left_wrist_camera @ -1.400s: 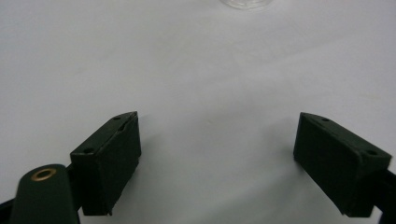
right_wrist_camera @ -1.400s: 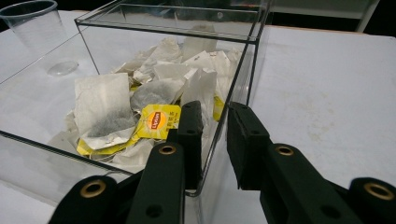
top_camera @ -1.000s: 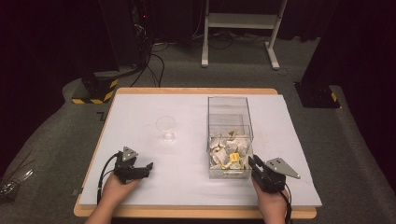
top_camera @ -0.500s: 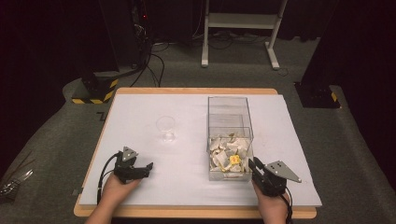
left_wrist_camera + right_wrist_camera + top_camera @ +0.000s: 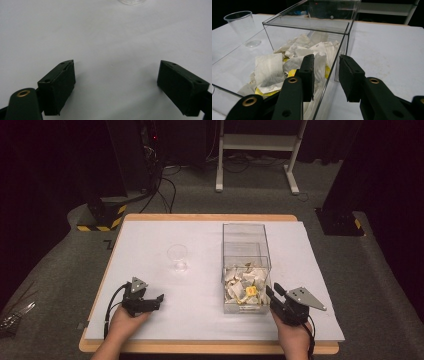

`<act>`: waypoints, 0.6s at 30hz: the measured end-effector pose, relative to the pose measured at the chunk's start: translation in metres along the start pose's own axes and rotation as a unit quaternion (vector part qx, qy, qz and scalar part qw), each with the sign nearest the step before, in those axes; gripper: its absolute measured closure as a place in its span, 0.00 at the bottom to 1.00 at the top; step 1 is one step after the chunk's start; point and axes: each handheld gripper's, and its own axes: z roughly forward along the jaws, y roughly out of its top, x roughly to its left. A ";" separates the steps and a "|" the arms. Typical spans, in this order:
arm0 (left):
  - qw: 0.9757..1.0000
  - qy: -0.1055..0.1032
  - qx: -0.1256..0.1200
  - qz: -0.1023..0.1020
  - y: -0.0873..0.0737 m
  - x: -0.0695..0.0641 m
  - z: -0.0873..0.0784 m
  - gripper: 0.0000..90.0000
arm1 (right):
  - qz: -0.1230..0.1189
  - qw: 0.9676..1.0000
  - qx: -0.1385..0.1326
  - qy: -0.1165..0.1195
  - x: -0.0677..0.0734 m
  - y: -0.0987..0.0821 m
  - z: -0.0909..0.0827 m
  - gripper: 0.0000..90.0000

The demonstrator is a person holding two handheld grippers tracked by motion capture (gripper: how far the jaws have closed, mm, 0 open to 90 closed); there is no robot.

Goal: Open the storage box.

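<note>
Judging by how things lie, the work is at its start: tea bags wait to be picked out of the box, and nothing has been lifted yet.

Largest is the counter, a white sheet across the middle of the high view. On it, right of centre, stands the clear box, open-topped, with a heap of tea bags in its near end. In the right gripper view the heap sits at centre left behind the clear wall. A clear plastic cup stands empty left of the box, well apart from it; it shows at the upper left of the right gripper view.

The right gripper sits at the lower right, just beside the box's near corner; its fingers stand partly apart, empty, astride the box's near corner edge as that view shows it. The left gripper, lower left, rests low over bare counter with fingers spread wide, empty.

Next, I judge, the right gripper must rise over the rim, come down into the heap and close on a single bag without dragging its neighbours.

Yellow tags show among the bags, but their writing is too small to read.
</note>
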 end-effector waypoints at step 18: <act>1.000 0.001 0.000 0.000 0.000 0.000 0.000 0.17 | -0.001 1.000 0.009 -0.027 -0.032 0.010 0.006 0.71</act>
